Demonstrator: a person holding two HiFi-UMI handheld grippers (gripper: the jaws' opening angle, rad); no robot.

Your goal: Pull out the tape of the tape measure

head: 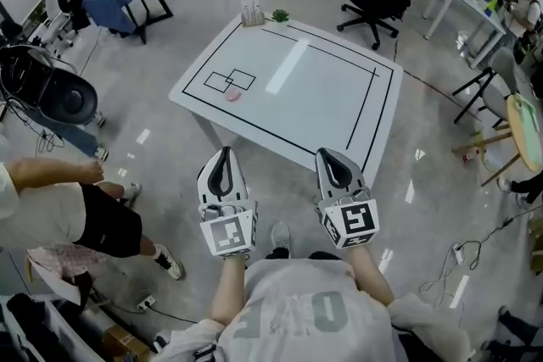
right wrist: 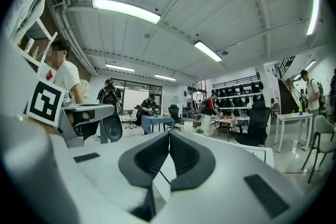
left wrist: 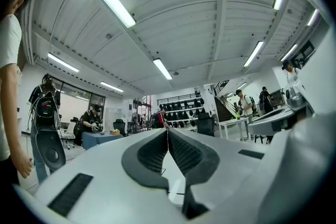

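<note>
Evidently nothing is in hand yet. The left gripper point(head: 223, 157) and the right gripper point(head: 329, 157) are held side by side in front of the person's chest. Each pair of fingers point(left wrist: 152, 152) is pressed fully together with nothing between them, which looks like a resting hold before the approach.

Ahead of the left fingers, past the near edge of the white desk point(head: 339, 97), a small pink object point(head: 233, 95) lies beside a drawn rectangle. It is probably the tape measure, though it is too small to be sure.

It sits close to the near-left edge, likely so it can be reached without stretching. The right fingers point at the near-right corner, just short of the edge.

Beyond both pairs of fingers the marked surface is mostly bare — good room for drawing the tape across. A small plant point(head: 279, 15) and a box point(head: 252, 13) stand at the far corner, well away. A bystander point(head: 51, 208) stands to the left of the left fingers.
</note>
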